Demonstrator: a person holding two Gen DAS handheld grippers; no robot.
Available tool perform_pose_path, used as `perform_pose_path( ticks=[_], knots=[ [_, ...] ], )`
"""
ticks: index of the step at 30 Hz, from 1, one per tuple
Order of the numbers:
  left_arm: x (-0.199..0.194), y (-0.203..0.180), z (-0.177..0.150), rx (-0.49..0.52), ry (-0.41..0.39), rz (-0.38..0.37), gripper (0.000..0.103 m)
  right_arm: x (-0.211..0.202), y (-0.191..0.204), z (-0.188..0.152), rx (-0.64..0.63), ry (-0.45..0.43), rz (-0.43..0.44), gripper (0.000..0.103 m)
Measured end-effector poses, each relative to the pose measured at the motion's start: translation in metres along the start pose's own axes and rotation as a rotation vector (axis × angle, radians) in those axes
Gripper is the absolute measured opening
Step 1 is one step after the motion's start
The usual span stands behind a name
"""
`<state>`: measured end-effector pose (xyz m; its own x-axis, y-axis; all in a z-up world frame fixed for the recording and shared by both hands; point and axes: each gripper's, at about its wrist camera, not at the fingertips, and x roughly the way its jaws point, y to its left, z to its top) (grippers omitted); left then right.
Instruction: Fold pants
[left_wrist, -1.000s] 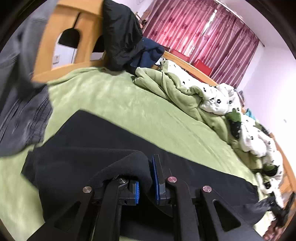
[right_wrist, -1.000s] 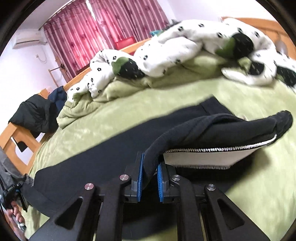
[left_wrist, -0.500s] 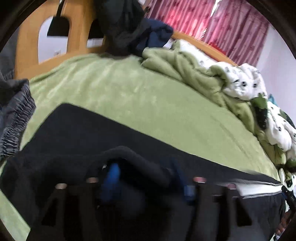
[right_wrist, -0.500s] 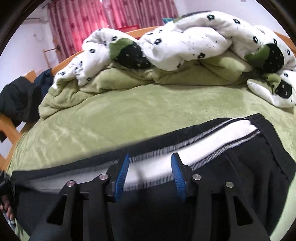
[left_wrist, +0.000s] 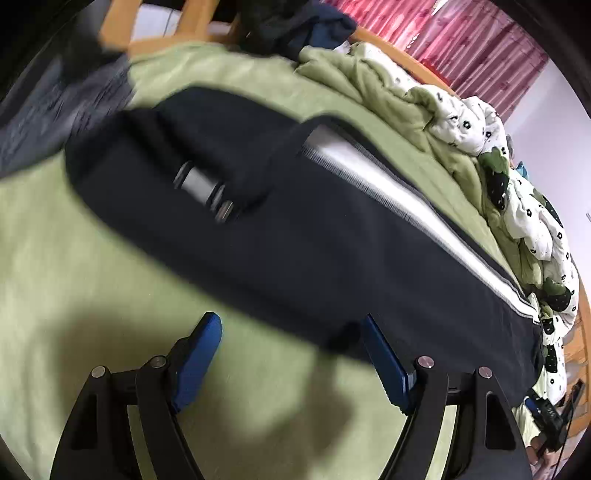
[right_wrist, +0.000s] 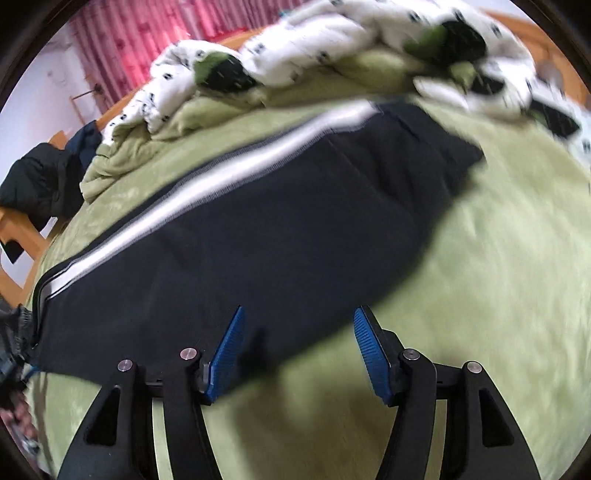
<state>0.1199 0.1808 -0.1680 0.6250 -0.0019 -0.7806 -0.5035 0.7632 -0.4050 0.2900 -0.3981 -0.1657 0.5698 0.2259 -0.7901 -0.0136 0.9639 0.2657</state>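
The black pants (left_wrist: 303, 236) lie flat on the green bedspread, folded lengthwise, with a white side stripe (left_wrist: 399, 192) along the far edge. They also show in the right wrist view (right_wrist: 280, 229) with the stripe (right_wrist: 221, 177) on the far side. My left gripper (left_wrist: 291, 354) is open and empty, just short of the near edge of the pants. My right gripper (right_wrist: 297, 350) is open and empty, its jaws over the near edge of the pants. Both views are blurred by motion.
A crumpled green and white patterned quilt (left_wrist: 480, 147) lies along the far side of the bed (left_wrist: 74, 295). Dark clothes (left_wrist: 295, 29) hang on the wooden bed frame (left_wrist: 122, 22). A grey garment (left_wrist: 55, 103) lies at the left. Red curtains (right_wrist: 155, 40) are behind.
Both grippers let go of the pants and opened wide. The lifted fold has dropped flat onto the bed. Both grippers have pulled back toward the near edge.
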Motion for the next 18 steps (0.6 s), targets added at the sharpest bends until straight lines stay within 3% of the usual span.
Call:
perform_pose_path(
  ticks=[3,5,12,18],
  knots=[
    [-0.009,0.005,-0.014,0.016,-0.034,-0.041,0.077,0.003,-0.01,-0.01,0.053,0.028,0.04,0.061],
    [-0.008,0.008,-0.014,-0.002,-0.029,-0.065,0.079,0.004,-0.015,-0.013,0.102,0.02,0.097,0.068],
    [0.02,0.013,0.022,-0.108,-0.007,-0.165,0.083,0.024,-0.013,0.003,0.154,-0.02,0.13,0.075],
    [0.041,0.003,0.039,-0.137,-0.05,-0.186,0.091,0.047,-0.016,0.026,0.24,-0.077,0.153,0.075]
  ],
)
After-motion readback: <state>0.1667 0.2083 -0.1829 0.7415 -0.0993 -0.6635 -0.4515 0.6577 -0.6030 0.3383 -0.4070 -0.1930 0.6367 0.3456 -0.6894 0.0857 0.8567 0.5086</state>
